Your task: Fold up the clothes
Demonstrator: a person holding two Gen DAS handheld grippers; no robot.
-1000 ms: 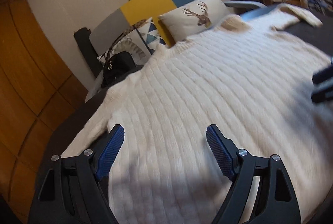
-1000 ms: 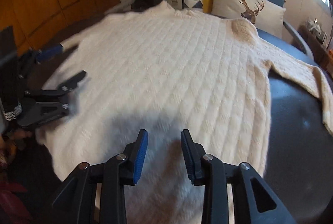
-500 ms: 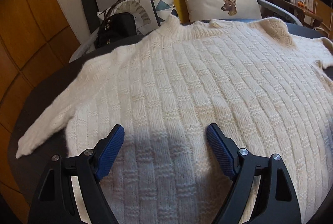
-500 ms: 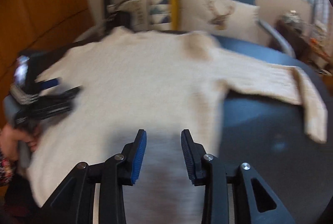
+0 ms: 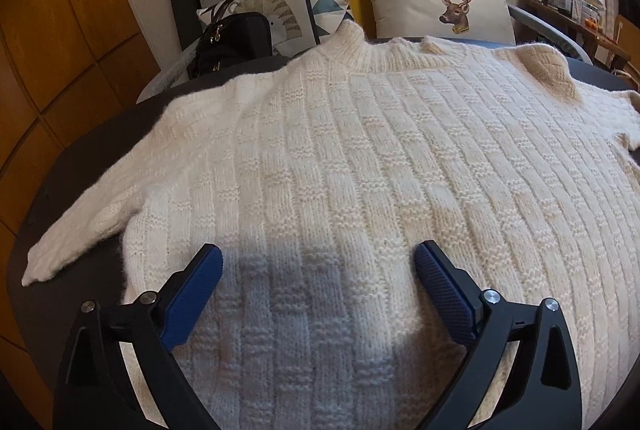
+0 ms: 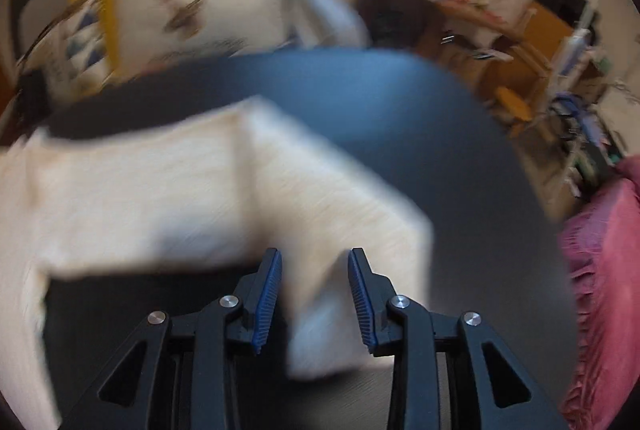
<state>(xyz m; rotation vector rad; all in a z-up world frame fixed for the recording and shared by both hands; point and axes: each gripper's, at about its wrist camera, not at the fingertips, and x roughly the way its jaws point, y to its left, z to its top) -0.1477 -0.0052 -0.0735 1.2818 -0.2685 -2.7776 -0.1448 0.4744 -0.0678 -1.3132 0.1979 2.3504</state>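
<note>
Ahead of the left gripper [image 5: 318,276], a cream cable-knit sweater [image 5: 360,170] lies spread flat on a dark round table [image 5: 76,166], collar away from the fingers and one sleeve [image 5: 84,226] running out to the left of them. The jaws have just been opening and now stand wide over the lower body of the knit, nothing pinched between the blue pads [image 5: 192,290]. Beyond the collar sit a black handbag [image 5: 236,38] and a deer-print cushion [image 5: 440,6].

In the right wrist view, which is badly blurred, the right gripper [image 6: 314,296] has its jaws at a narrow gap, apart, with the cuff end of the other sleeve [image 6: 320,222] lying just ahead of and below the fingers. Whether the pads touch the wool cannot be told; nothing looks clamped.

The step in hand seems to be the first fold: reaching for a sleeve. Next, the right gripper likely needs to settle over the cuff, close on it, and carry it across the sweater's body.
</note>
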